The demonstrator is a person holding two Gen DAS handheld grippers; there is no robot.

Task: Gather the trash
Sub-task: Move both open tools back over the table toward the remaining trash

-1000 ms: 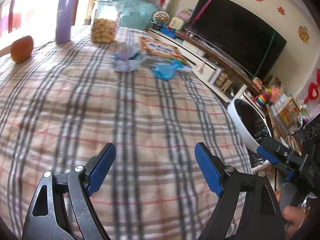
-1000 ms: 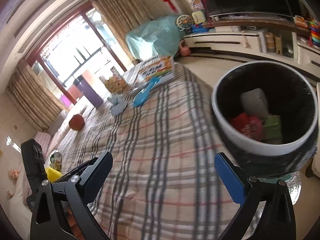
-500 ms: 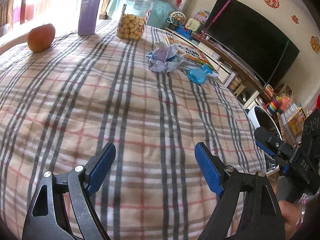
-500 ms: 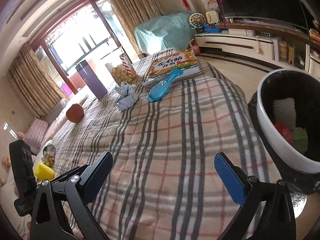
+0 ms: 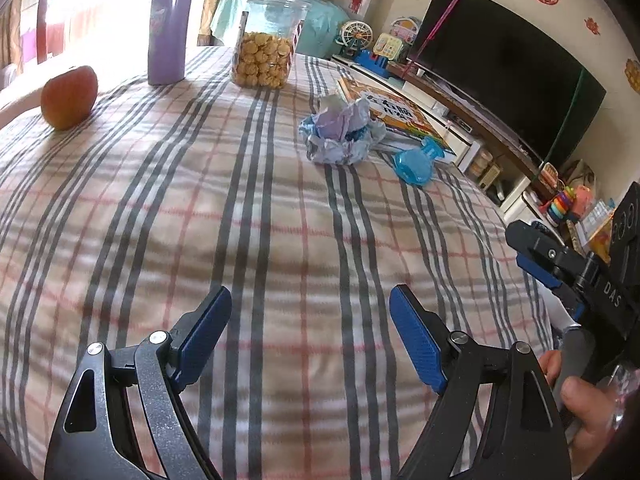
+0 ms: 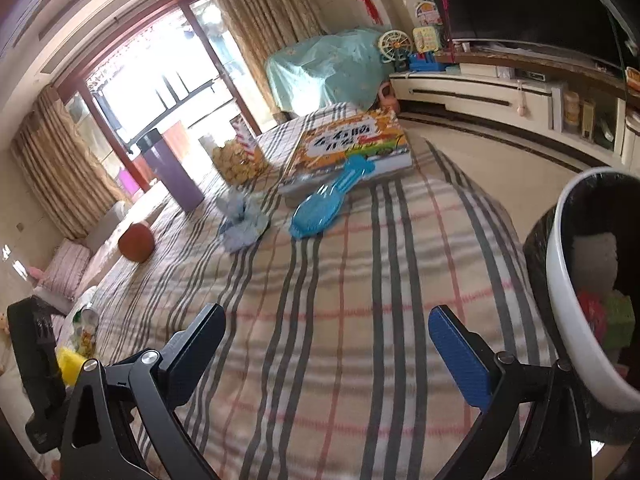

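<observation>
A crumpled blue-white paper wad (image 5: 340,136) lies on the plaid tablecloth (image 5: 240,240), far ahead of my left gripper (image 5: 310,320), which is open and empty over the cloth. The wad also shows in the right wrist view (image 6: 242,220). My right gripper (image 6: 326,344) is open and empty above the table's near part. A white bin with a black liner (image 6: 560,292) stands off the table's right edge, with trash inside. The right gripper also shows at the right edge of the left wrist view (image 5: 560,264).
On the table stand a purple flask (image 5: 168,24), a jar of snacks (image 5: 266,44), an apple (image 5: 70,96), a picture book (image 5: 400,116) and a blue plastic brush (image 5: 416,164). A TV and low cabinet (image 5: 500,80) run along the right wall.
Both grippers have swung away from the bin toward the table's far end. The wad and the other objects now appear closer. Both grippers stay open.
</observation>
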